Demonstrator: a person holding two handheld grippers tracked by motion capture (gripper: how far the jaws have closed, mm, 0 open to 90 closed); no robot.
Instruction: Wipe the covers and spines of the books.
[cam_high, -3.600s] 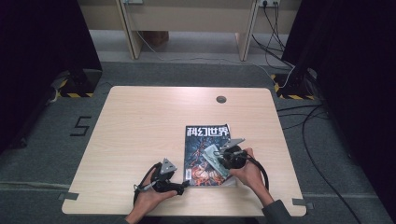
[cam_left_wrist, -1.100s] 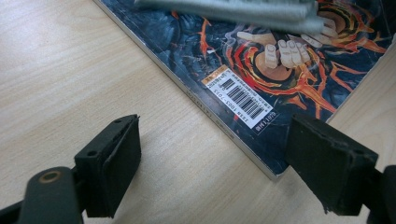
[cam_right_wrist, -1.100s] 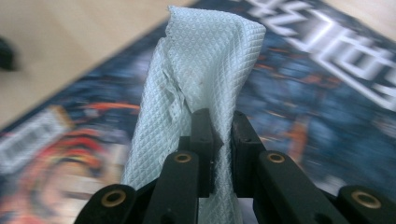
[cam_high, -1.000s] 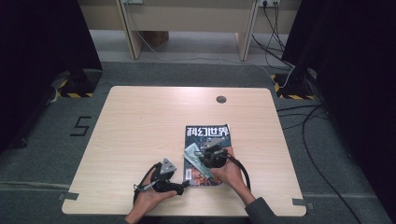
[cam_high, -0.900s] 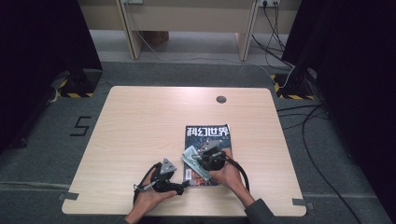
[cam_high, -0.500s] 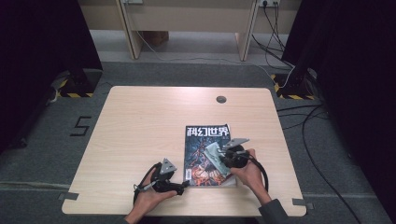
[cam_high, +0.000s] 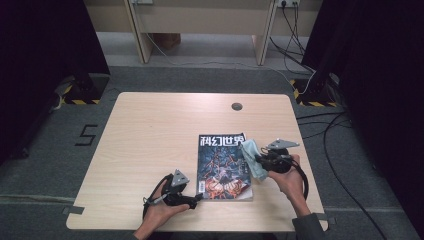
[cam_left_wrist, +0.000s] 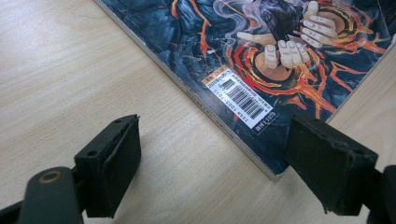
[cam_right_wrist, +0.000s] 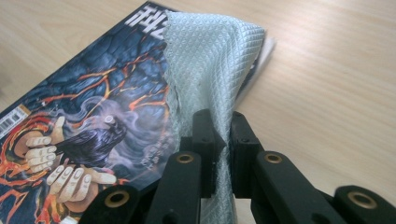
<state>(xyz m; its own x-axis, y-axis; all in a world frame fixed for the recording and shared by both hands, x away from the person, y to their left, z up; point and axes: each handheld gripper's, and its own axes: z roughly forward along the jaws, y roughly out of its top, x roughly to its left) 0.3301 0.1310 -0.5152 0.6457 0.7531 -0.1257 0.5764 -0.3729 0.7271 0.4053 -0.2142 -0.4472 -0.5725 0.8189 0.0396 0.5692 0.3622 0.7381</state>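
The work in hand is judged to be wiping the cover of a glossy magazine (cam_high: 223, 167) with dark blue and orange-red cover art. The magazine lies flat on the pale wood-grain table (cam_high: 150, 140), toward the near right, its white title band at the 12 o'clock end and its spine along the 9 o'clock side.

The right gripper (cam_high: 259, 161) is clamped on a pale blue-green waffle-weave cloth (cam_high: 251, 158). In the right gripper view the two black jaws pinch a fold of the cloth (cam_right_wrist: 212, 65), and the loose part fans out ahead of them. Holding the cloth by one fold leaves a broad free flap to drag over the cover. The cloth sits at the 3 o'clock edge of the magazine, near its top right corner, which suits the end or start of a stroke.

The left gripper (cam_high: 196, 198) rests on the table at the 7 o'clock corner of the magazine. Its jaws stand wide apart, gripping nothing, and straddle the spine corner by the white barcode label (cam_left_wrist: 239, 96). This placement is judged to brace the magazine so it does not slide under the cloth.
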